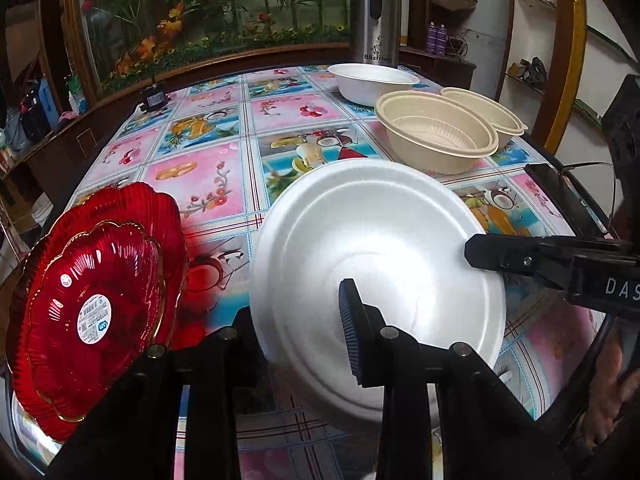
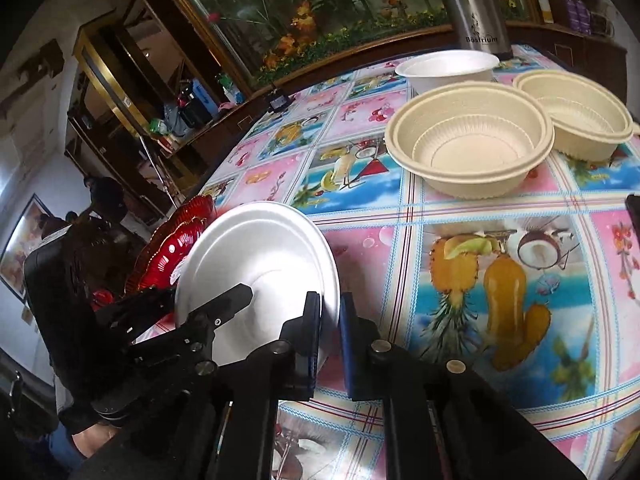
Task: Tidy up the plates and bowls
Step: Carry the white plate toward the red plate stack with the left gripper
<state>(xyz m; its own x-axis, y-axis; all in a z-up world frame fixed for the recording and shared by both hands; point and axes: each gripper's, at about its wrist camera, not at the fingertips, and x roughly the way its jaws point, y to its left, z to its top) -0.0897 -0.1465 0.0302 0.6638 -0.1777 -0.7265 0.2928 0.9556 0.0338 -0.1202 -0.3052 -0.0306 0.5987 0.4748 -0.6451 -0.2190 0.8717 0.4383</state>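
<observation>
A white foam plate [image 1: 376,248] hangs tilted above the patterned table [image 1: 224,168]. My right gripper [image 2: 330,304] is shut on its rim, and it reaches in from the right in the left wrist view [image 1: 474,254]. My left gripper [image 1: 294,308] straddles the plate's lower left edge with its jaws apart, the ribbed blue pad [image 1: 352,332] standing just off the plate's face. Its finger [image 2: 236,296] shows over the plate. Two red glass plates [image 1: 92,300] [image 2: 176,240] lean on edge just left of it.
Two beige ribbed bowls [image 1: 436,136] [image 1: 496,114] and a white bowl [image 1: 372,80] sit at the far right, before a steel flask [image 1: 374,12]. A dark phone [image 1: 552,184] lies at the right edge. A hand [image 1: 616,400] holds the right gripper. A small black box [image 1: 154,98] sits far left.
</observation>
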